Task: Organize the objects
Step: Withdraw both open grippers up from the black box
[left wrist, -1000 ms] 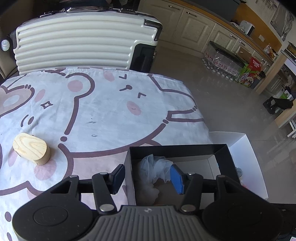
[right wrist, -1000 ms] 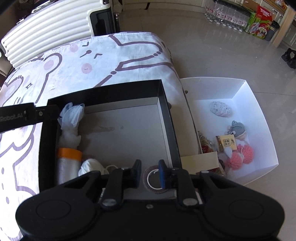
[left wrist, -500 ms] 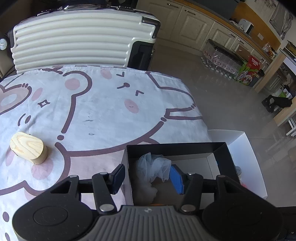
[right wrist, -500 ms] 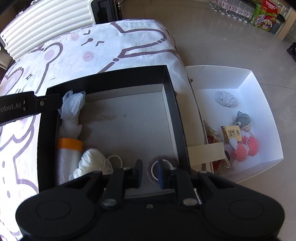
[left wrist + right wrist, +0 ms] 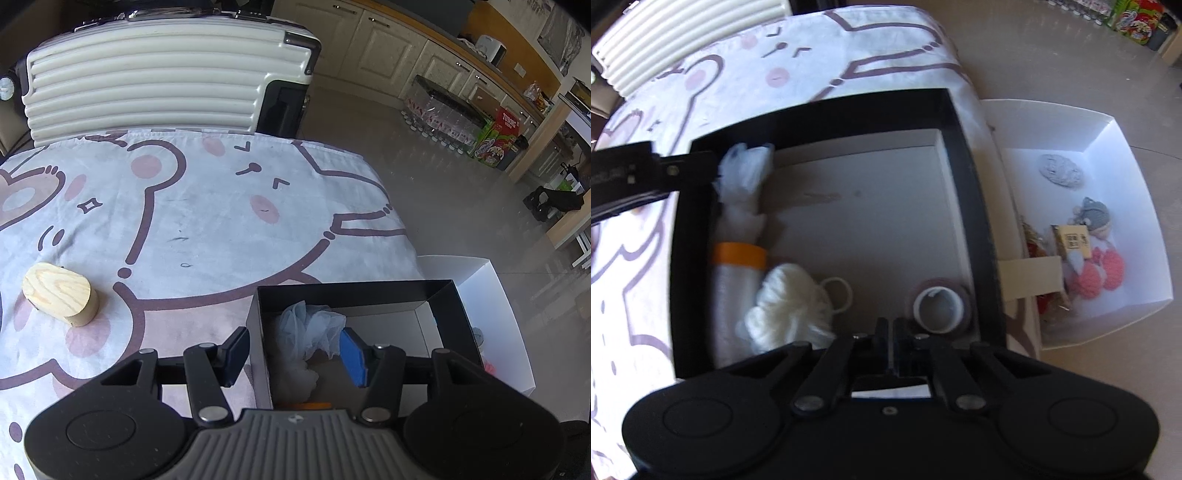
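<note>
Right wrist view: black box (image 5: 679, 258) already holding bag roll (image 5: 738, 236), yarn (image 5: 786, 310), tape (image 5: 938, 306); right gripper (image 5: 888, 332) jaws pressed together, empty. Left gripper (image 5: 291, 350) jaws spread astride box wall. Wood block (image 5: 59, 293) left out on table; trinkets remaining in white box (image 5: 1108, 136).

A: Where is there room inside the black box (image 5: 975, 236)?
B: Its middle and far floor are bare. The bag roll (image 5: 738, 236) lines the left wall; the yarn (image 5: 790, 310) and tape ring (image 5: 938, 304) crowd the near wall.
A: Outside it?
B: The bench (image 5: 207, 221) is open up to the suitcase (image 5: 155, 81) at its far edge.

Left gripper (image 5: 293, 350) (jaws apart) straddles the black box's (image 5: 354, 291) wall.
</note>
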`<action>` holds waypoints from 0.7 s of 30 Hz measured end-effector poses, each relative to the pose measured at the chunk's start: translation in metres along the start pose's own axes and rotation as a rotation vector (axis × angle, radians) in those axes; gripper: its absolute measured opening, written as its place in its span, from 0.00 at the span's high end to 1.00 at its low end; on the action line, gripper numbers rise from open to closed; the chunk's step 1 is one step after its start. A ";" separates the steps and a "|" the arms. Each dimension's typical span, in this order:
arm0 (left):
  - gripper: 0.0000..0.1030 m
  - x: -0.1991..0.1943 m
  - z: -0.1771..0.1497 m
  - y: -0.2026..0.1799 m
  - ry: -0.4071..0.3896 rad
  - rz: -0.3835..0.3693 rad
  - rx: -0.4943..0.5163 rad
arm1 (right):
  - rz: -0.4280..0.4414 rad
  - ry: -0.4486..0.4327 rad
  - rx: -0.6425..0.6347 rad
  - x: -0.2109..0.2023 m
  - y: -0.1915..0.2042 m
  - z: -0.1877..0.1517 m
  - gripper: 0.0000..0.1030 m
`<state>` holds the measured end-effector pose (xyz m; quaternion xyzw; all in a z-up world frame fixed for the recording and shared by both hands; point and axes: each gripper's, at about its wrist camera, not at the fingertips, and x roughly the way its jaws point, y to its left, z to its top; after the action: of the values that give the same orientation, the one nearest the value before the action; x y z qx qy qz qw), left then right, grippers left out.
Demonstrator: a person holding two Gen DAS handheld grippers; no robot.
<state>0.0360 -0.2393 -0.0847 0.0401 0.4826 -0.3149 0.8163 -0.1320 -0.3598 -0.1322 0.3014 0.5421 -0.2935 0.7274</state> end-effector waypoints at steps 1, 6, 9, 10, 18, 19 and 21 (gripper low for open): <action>0.47 0.000 0.000 0.000 0.001 0.000 0.002 | 0.009 0.002 0.013 0.001 -0.003 -0.001 0.98; 0.47 -0.001 -0.002 -0.002 0.010 -0.001 0.023 | 0.039 -0.023 0.013 -0.008 -0.002 -0.002 0.97; 0.47 -0.004 -0.003 -0.003 0.013 0.003 0.041 | 0.056 -0.069 0.031 -0.021 -0.003 0.000 0.96; 0.47 -0.005 -0.004 -0.004 0.015 0.004 0.047 | 0.056 -0.082 0.037 -0.025 -0.003 0.000 0.96; 0.47 -0.021 -0.006 -0.004 0.015 0.022 0.082 | 0.027 -0.186 0.099 -0.055 -0.008 0.001 0.90; 0.47 -0.023 -0.007 -0.004 0.013 0.024 0.085 | 0.023 -0.197 0.106 -0.058 -0.010 0.000 0.90; 0.47 -0.029 -0.008 -0.003 0.010 0.031 0.091 | 0.015 -0.216 0.113 -0.064 -0.011 -0.002 0.90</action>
<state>0.0186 -0.2251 -0.0643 0.0865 0.4712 -0.3237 0.8159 -0.1568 -0.3590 -0.0717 0.3125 0.4409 -0.3490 0.7656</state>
